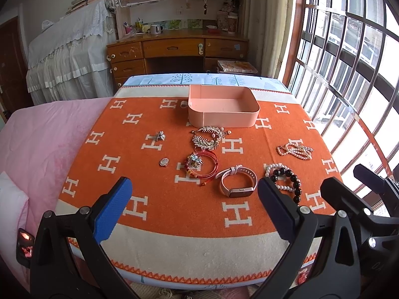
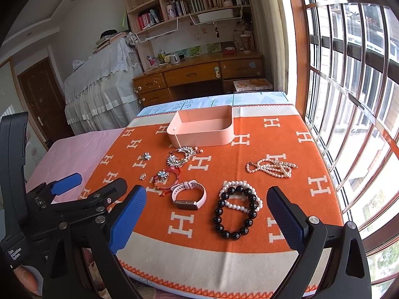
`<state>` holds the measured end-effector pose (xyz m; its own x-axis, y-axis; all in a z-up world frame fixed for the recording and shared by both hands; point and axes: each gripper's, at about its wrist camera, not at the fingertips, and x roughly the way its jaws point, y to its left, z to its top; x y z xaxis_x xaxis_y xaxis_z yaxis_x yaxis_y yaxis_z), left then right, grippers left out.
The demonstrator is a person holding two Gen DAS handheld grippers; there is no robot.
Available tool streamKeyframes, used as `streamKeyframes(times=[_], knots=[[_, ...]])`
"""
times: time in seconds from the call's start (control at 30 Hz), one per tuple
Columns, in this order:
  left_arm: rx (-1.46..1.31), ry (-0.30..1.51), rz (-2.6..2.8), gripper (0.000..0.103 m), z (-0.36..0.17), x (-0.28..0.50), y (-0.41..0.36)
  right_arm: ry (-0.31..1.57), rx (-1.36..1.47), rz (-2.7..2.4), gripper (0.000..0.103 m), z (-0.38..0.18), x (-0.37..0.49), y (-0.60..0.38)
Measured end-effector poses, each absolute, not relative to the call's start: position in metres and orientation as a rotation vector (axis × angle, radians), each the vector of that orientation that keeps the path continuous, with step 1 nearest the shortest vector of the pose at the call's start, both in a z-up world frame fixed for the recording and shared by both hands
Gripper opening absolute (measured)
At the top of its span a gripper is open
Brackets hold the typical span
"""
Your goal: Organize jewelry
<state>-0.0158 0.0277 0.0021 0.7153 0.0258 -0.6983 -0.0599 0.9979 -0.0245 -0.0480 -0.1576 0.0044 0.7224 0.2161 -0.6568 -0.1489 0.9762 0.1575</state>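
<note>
Orange cloth (image 1: 149, 199) patterned with white H shapes covers the desk, and every piece of jewelry lies loose on it, none yet in the pink tray (image 1: 222, 109) at the far side. Nearest the right claw (image 2: 207, 220) is the black bead bracelet (image 2: 235, 214), overlapped at its far edge by the white pearl bracelet (image 2: 239, 194); the pair sits squarely between the right claw's blue pads, just ahead of them, so a straight push forward and down looks enough. The pink-strapped watch (image 1: 238, 182) lies just ahead between the left claw (image 1: 194, 209) pads, its long side running across the opening. Both claws stand wide open and hold nothing. The red cord bracelet (image 1: 200, 165), silver hair comb (image 1: 208, 137) and pearl necklace (image 1: 296, 150) lie farther off, toward the tray.
</note>
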Motion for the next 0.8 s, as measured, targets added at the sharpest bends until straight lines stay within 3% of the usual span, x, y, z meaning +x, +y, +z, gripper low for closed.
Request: streamKeyframes(times=[0.8], knots=[[-0.080, 0.812, 0.053, 0.100, -0.001, -0.003, 0.024, 0.746, 0.133, 0.196, 0.099, 0.002, -0.042, -0.159]])
